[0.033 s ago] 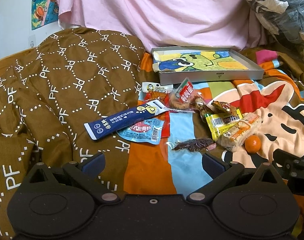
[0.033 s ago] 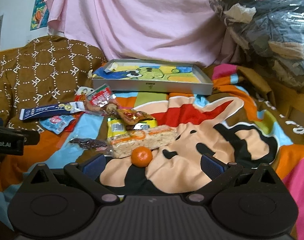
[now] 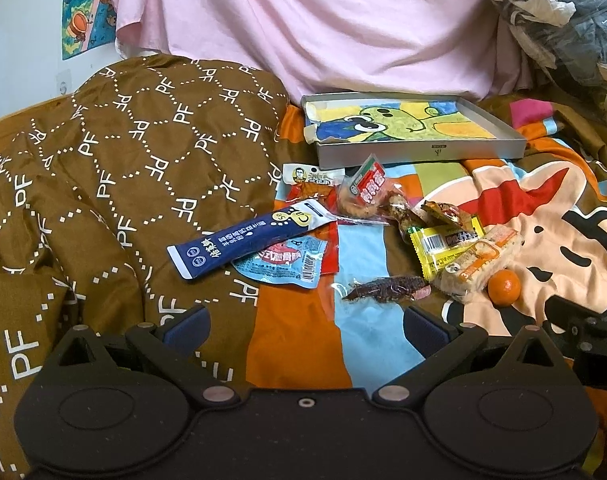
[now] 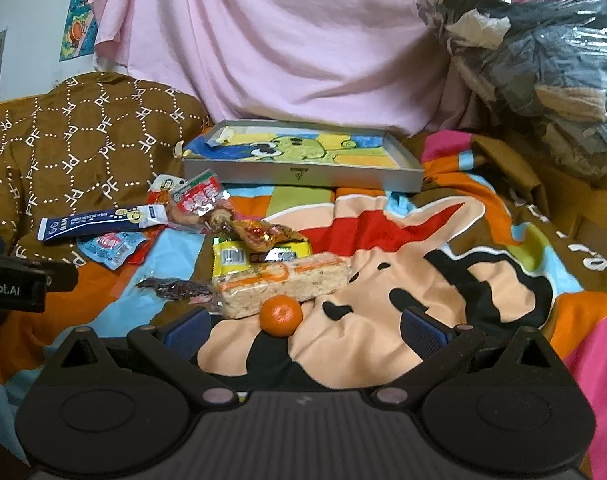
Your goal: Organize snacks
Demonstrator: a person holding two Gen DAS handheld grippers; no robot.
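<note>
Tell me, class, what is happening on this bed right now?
A person holds a hand-held gripper in each hand over a bed. The left hand-held gripper and the right hand-held gripper are both open and hold nothing. Snack packets, including a blue packet, and a small orange lie loose on the bedspread. The tray behind them holds no snacks yet.

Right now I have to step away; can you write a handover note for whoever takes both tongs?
Left tongs: open, empty, hovering low over the bedspread.
Right tongs: open, empty, just short of the orange.
Snacks: loose on the bedspread: blue stick pack, rice cracker bar, yellow packet, dark jerky.
Tray: behind them, no snacks in it.
Done: nothing sorted.
Left: everything.
</note>
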